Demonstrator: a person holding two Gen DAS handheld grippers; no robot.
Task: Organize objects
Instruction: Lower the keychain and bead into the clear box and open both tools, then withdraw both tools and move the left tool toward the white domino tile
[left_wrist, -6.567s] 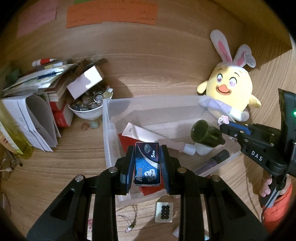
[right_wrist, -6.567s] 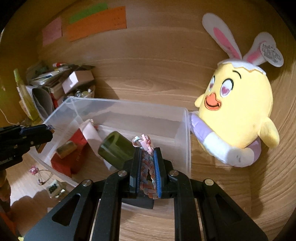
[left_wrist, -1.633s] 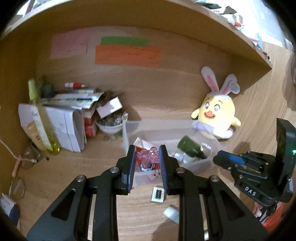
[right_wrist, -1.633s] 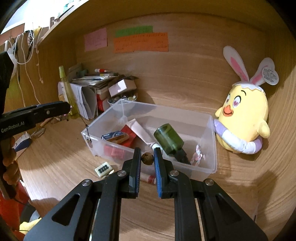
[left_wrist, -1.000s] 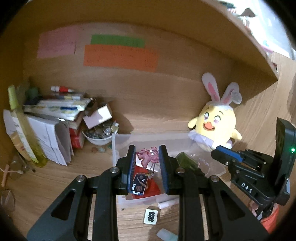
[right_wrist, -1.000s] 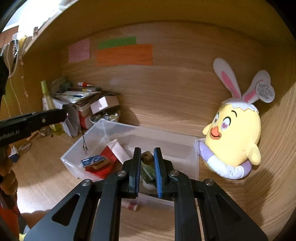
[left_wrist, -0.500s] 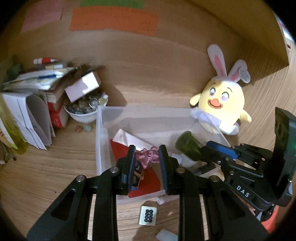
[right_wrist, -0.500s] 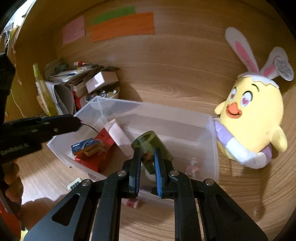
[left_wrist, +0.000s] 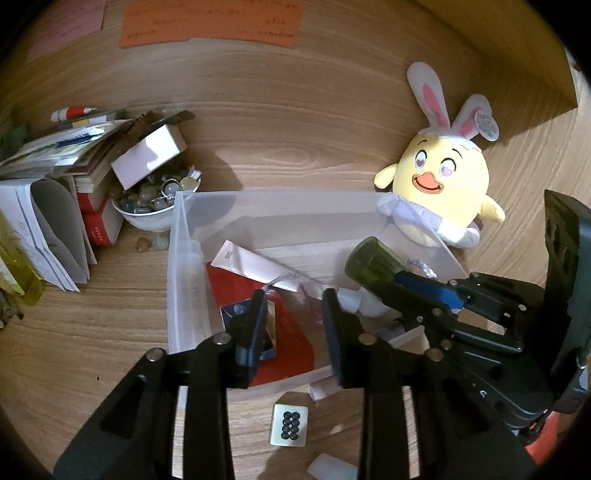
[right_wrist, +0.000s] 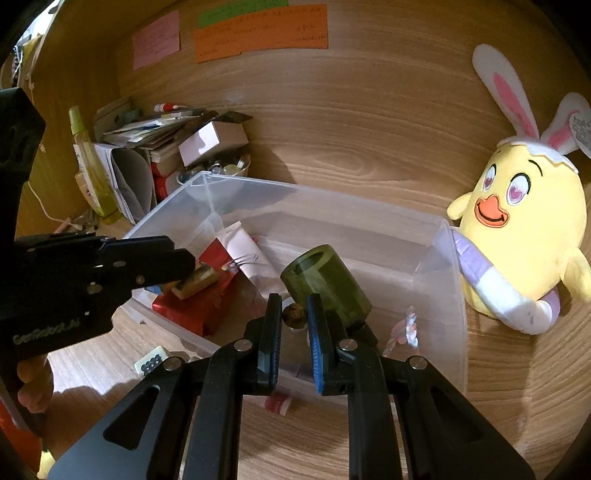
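Note:
A clear plastic bin (left_wrist: 280, 206) (right_wrist: 448, 266) on the wooden desk holds a red packet (left_wrist: 291, 347), a small blue box (left_wrist: 238, 308), a white tube (left_wrist: 258, 264) and a dark green bottle (left_wrist: 369, 266) (right_wrist: 325, 280). My left gripper (left_wrist: 293, 317) is open and empty over the bin's front part. My right gripper (right_wrist: 293, 315) hangs over the bin with a small brown bead (right_wrist: 293, 314) between its slightly parted fingers, next to the green bottle. A mahjong tile (left_wrist: 289, 424) (right_wrist: 150, 362) lies on the desk in front of the bin.
A yellow chick plush with bunny ears (left_wrist: 439, 184) (right_wrist: 524, 236) sits right of the bin. A bowl of stones (left_wrist: 147, 206), a white box (left_wrist: 147, 155), stacked books and papers (left_wrist: 48, 192) and a yellow bottle (right_wrist: 92, 166) crowd the left. A small white piece (left_wrist: 328, 467) lies in front.
My left gripper has opened and the pink charm is gone from it. Both grippers have come lower over the bin. The right fingers have parted a little around the bead.

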